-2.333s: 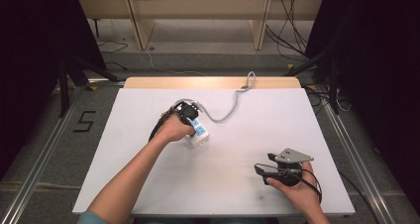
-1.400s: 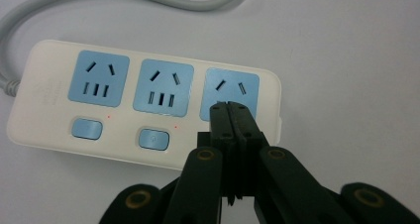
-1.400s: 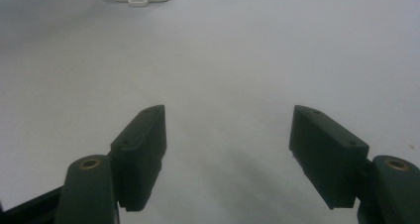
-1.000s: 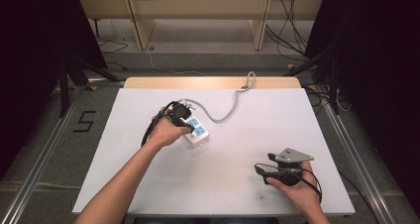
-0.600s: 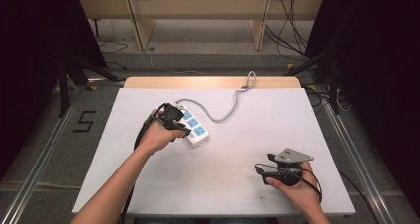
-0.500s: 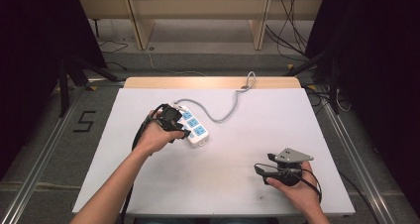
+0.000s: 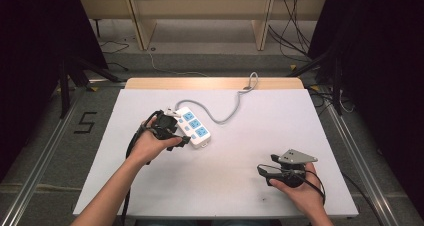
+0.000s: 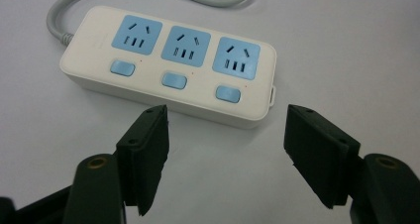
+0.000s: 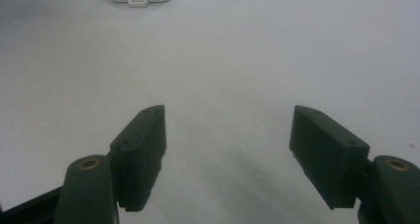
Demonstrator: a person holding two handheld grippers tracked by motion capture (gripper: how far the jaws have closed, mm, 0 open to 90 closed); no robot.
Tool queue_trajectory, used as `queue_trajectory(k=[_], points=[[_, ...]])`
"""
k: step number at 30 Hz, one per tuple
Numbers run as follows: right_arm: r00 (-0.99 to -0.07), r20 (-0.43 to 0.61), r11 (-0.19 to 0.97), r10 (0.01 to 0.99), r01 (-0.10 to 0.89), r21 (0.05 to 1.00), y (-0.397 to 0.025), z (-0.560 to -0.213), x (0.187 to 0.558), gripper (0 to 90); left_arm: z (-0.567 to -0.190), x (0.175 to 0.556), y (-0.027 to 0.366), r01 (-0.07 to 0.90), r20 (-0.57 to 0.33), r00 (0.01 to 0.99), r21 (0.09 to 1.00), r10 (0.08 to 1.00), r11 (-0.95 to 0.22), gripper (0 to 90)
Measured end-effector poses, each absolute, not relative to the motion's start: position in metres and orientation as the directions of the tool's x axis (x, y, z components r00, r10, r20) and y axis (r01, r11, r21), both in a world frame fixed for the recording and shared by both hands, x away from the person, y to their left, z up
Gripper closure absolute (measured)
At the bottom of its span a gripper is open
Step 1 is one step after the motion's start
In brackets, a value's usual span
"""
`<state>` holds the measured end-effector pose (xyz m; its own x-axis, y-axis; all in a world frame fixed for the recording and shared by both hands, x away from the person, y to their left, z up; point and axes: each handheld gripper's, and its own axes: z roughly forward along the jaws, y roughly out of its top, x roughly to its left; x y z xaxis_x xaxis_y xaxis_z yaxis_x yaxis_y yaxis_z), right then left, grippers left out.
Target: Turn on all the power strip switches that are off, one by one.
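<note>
- Your left gripper (image 8: 225,157): jaws spread, just short of the power strip (image 8: 171,65), nothing between.
- Power strip: flat on the table (image 7: 240,186), its cord (image 7: 227,111) trailing to the far edge.
- Your right gripper (image 9: 228,154): jaws spread over bare table, well apart.

The left gripper (image 7: 172,136) has pulled back off the power strip (image 7: 193,126), jaws now spread wide, strip lying free just ahead.
</note>
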<state>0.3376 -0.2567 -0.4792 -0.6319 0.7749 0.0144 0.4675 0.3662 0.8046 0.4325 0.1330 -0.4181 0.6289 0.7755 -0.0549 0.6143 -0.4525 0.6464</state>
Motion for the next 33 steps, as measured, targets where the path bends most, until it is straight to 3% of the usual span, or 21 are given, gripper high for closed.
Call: queue_trajectory(k=[15, 33], points=[[-0.617, 0.015, 0.352, 0.787, 0.469, 0.81, -0.263, -0.478, 0.338, 31.4, -0.43, 0.412, 0.161, 0.548, -0.03, 0.626, 0.727, 0.779, -0.413, 28.6], [-0.606, 0.014, 0.346, 0.796, 0.473, 0.81, -0.268, -0.476, 0.338, 31.5, -0.435, 0.39, 0.194, 0.522, -0.009, 0.607, 0.758, 0.795, -0.391, 23.8]])
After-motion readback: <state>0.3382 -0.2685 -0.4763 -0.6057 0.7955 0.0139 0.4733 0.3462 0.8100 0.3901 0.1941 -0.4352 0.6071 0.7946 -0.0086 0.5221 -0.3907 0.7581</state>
